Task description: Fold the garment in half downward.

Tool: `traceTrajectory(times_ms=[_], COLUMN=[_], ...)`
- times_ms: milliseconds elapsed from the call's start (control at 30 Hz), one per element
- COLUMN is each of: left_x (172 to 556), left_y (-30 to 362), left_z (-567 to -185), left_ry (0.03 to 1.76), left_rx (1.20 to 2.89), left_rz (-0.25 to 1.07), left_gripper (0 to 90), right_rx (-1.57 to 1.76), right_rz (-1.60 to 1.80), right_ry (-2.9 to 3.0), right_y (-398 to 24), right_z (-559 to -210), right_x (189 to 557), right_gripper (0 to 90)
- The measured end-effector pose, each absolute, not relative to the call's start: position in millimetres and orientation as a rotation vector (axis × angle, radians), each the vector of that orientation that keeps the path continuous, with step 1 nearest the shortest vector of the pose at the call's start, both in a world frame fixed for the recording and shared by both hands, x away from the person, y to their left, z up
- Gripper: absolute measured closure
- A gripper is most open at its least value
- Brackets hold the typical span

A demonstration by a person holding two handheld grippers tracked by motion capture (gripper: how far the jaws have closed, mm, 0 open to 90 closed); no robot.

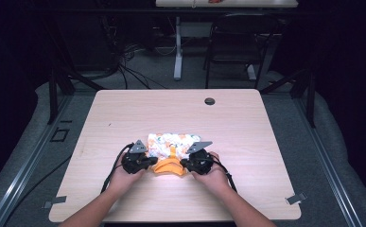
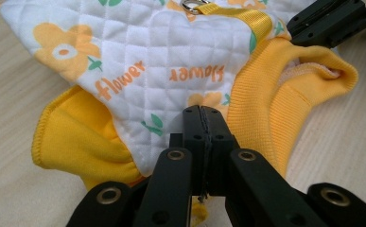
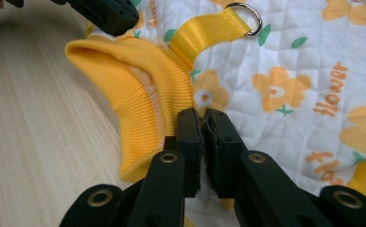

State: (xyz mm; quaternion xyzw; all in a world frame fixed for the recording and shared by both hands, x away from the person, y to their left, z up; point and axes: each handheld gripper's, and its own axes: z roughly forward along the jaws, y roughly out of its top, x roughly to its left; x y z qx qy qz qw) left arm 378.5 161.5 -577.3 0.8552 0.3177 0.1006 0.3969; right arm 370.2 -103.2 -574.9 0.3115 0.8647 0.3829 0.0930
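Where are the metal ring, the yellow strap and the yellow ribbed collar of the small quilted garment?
metal ring (image 3: 247,14): right gripper view, on its right curve.
yellow strap (image 3: 208,32): right gripper view, middle of the webbing.
yellow ribbed collar (image 3: 124,80): right gripper view, on the outer ribbed knit.

Both my forearms come in from the bottom edge and angle toward each other over the middle. My left hand (image 1: 124,171) wraps the left gripper (image 1: 145,161), my right hand (image 1: 212,174) wraps the right gripper (image 1: 186,162), and the two sit close together, noses pointing inward at each other. Left jaws are pinched fully together. Right jaws are clamped too, just a thin slit between the pads. Grey plates sit on top of both, cables trailing back past my wrists.
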Motion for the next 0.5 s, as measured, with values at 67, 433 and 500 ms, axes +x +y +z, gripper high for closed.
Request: traceTrajectory(times_ms=[67, 433, 500], left_x=[380, 395, 397], left_y=[161, 159, 158], left_z=[-578, -579, -579], left_ry=[0.813, 0.858, 0.862], left_rx=[2.158, 2.125, 2.124], left_rz=[0.254, 0.262, 0.265], left_gripper=[89.7, 89.7, 89.8], right_rx=[0.927, 0.961, 0.962], right_rz=[1.134, 1.130, 1.123], right_ry=[2.567, 2.545, 2.537], right_y=[-103, -104, -104], right_z=[-575, -576, -576], right_x=[372, 388, 389], right_gripper=[84.1, 84.1, 84.1])
